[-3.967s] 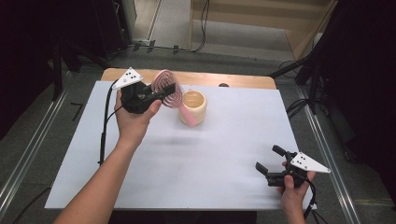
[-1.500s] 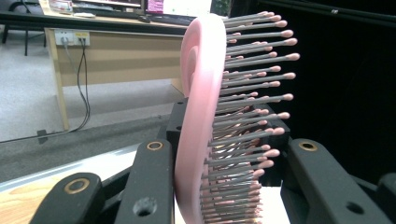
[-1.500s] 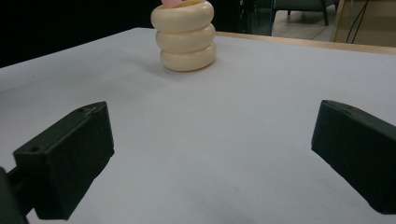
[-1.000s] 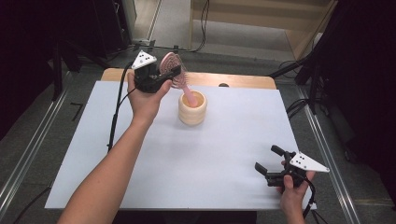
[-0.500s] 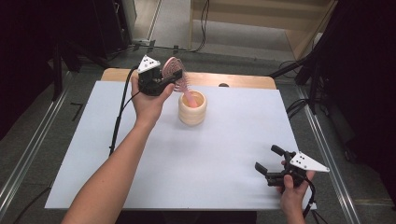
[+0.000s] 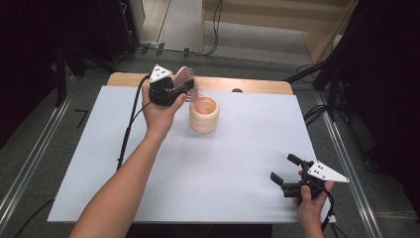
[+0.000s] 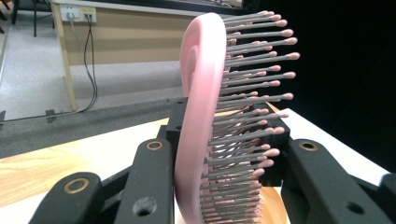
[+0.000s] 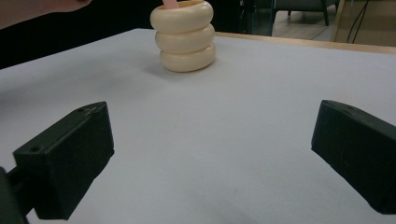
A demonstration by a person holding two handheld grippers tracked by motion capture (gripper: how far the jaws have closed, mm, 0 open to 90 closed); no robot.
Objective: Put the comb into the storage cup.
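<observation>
Hairbrush (image 6: 184,79) sits clamped by its head in the left tool (image 6: 173,90), upper middle of the frame, handle end dipping into the cream cup (image 6: 204,115) so it can stand there. Right tool (image 6: 289,174) rests lower right on the desk (image 6: 237,148), jaws apart, idle.

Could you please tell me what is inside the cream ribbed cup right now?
The pink handle of the hairbrush dips into the cup, held by the left gripper clamped on the brush head. The cup's wall hides its bottom and the handle's tip.
</observation>
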